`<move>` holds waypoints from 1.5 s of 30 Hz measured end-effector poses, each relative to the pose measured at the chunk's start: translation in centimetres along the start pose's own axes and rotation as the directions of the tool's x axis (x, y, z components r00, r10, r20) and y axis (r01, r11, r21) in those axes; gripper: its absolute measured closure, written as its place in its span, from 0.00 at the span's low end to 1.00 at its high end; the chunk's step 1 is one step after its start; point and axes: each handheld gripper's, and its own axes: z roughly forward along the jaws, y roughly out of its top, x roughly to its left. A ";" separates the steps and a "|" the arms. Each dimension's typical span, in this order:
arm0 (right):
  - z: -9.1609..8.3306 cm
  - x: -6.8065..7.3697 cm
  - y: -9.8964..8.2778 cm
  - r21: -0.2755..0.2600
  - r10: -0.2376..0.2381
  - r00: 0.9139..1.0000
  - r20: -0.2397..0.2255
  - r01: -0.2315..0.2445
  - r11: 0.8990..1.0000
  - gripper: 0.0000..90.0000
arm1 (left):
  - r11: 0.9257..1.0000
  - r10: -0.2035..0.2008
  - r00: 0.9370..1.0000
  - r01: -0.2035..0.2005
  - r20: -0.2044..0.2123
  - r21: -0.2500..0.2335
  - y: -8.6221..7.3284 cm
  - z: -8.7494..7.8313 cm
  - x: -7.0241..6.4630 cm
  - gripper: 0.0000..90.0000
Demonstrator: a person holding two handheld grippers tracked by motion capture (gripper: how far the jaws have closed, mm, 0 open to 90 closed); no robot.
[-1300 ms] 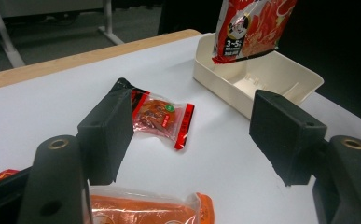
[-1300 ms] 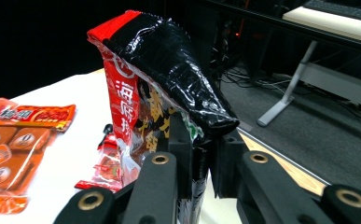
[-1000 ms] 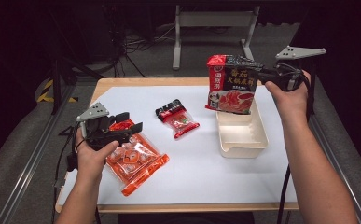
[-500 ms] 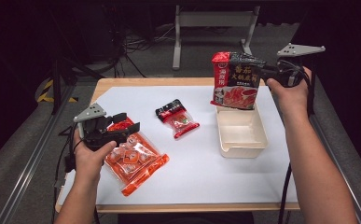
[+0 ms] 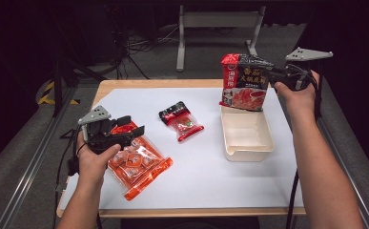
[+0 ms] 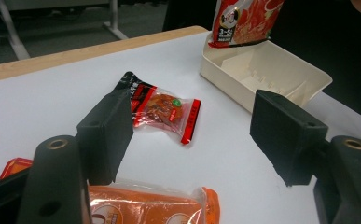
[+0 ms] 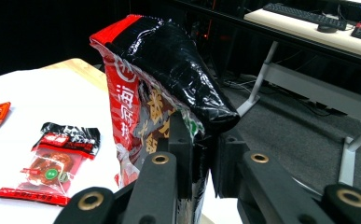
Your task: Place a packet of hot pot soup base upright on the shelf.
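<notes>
My right gripper (image 5: 272, 75) is shut on the black top corner of a large red and black sauce packet (image 5: 244, 83), which hangs upright. Its lower edge is at the far end of the cream tray (image 5: 249, 153). In the right gripper view the jaws (image 7: 201, 140) pinch the packet (image 7: 159, 70). My left gripper (image 5: 129, 126) rests open over the far end of an orange snack packet (image 5: 139, 164), and its jaws (image 6: 194, 130) have nothing between them. A small red and black packet (image 5: 182, 119) lies flat at mid table, ahead of the left jaws (image 6: 162, 109).
A white sheet (image 5: 196, 181) covers the wooden table. The cream tray (image 6: 281, 70) has low dividers inside. A metal stand (image 5: 215, 28) is on the dark floor beyond the far edge. Rails run along both sides of the table.
The right hand has carried the large packet a little to the right, toward the tray's far end. The left hand and its gripper have stayed put.
</notes>
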 end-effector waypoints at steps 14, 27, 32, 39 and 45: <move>1.0 -0.1 -1.5 -0.002 -0.016 1.000 -0.009 0.016 1.000 0.90 | 1.000 -0.003 1.000 0.003 0.000 0.007 -0.1 0.3 0.1 0.34; 2.1 0.0 -2.4 0.027 -0.008 1.000 0.001 0.008 1.000 0.89 | 1.000 -0.017 1.000 0.017 0.005 0.022 -0.3 0.6 0.2 0.34; 2.1 0.0 -2.4 0.032 -0.008 1.000 0.000 0.008 0.999 0.89 | 1.000 -0.013 1.000 0.013 0.006 0.024 -0.3 0.7 0.3 0.34; 2.5 0.4 -3.0 0.056 -0.024 1.000 -0.001 0.024 0.998 0.88 | 1.000 -0.022 1.000 0.022 0.007 0.022 -0.4 0.7 0.4 0.34; 2.7 0.5 -3.1 0.056 -0.010 1.000 -0.003 0.011 0.998 0.87 | 0.999 -0.027 1.000 0.027 0.007 0.020 -0.4 0.6 0.4 0.34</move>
